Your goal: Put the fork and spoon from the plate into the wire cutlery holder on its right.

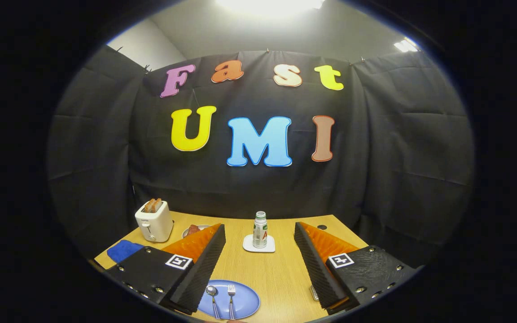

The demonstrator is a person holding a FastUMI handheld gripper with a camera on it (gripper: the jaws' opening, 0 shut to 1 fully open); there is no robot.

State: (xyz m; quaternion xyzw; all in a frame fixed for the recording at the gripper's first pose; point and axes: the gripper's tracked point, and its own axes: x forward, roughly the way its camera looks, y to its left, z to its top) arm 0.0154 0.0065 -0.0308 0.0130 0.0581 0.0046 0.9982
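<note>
A blue plate (245, 299) lies on the wooden table (281, 273), low between my fingers and close to the left one. On it rest a spoon (212, 296) and a fork (231, 296) side by side, heads pointing away from me. My gripper (260, 233) hangs above the table, open wide, nothing between its fingers. A bit of wire by the right finger (314, 292) may be the cutlery holder; the finger hides most of it.
A small bottle (260, 229) stands on a white coaster (259, 246) beyond the fingers, mid-table. A white toaster (154, 220) with toast sits at the far left, a small plate with food (192, 230) beside it, a blue cloth (124, 249) nearer. Black cloth walls the booth.
</note>
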